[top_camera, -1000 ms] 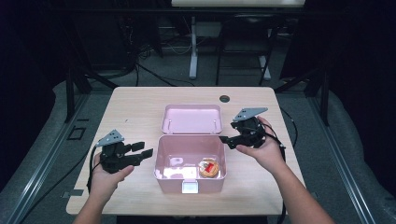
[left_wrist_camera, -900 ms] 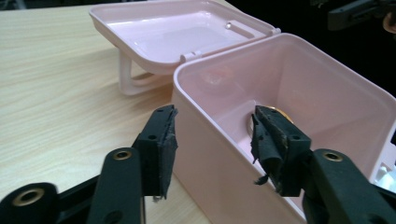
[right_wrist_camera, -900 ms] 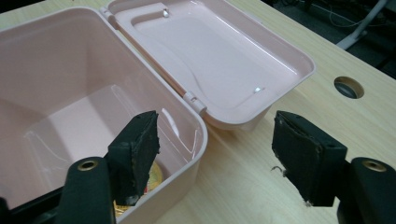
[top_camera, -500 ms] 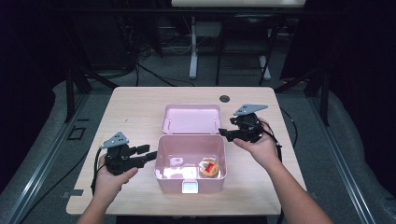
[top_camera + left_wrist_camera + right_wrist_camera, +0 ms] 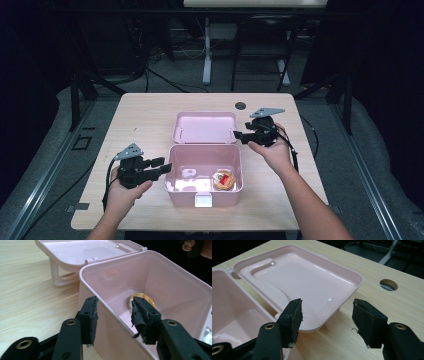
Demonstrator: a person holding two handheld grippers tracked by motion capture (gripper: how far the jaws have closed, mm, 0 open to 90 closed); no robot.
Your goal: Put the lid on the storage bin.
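Observation:
An open pink box [image 5: 190, 197] stands mid-table, its lid [image 5: 205, 127] folded back flat behind it. A round golden thing with a red centre [image 5: 223, 180] lies on the box floor. My left gripper [image 5: 165, 167] is at the box's left wall. In the left gripper view its jaws [image 5: 113, 312] straddle that wall [image 5: 175, 290], one pad outside and one inside near the golden thing [image 5: 140, 294]. They have just been closing, and gaps still show. My right gripper [image 5: 239, 136] is at the lid's right edge. Its jaws [image 5: 327, 315] stand astride the lid's corner [image 5: 307, 277], also just closing, and do not touch it.
The box has a white latch [image 5: 202, 200] on its front wall. A round cable hole [image 5: 240, 105] sits in the tabletop [image 5: 140, 115] behind the right gripper. Bare wood lies to the left and right of the box. Past the far edge are a dark floor, cables and desk legs.
The right gripper has come down and in to the lid's right edge. The left gripper has edged up to the box's left wall. Both pairs of jaws stand narrower.

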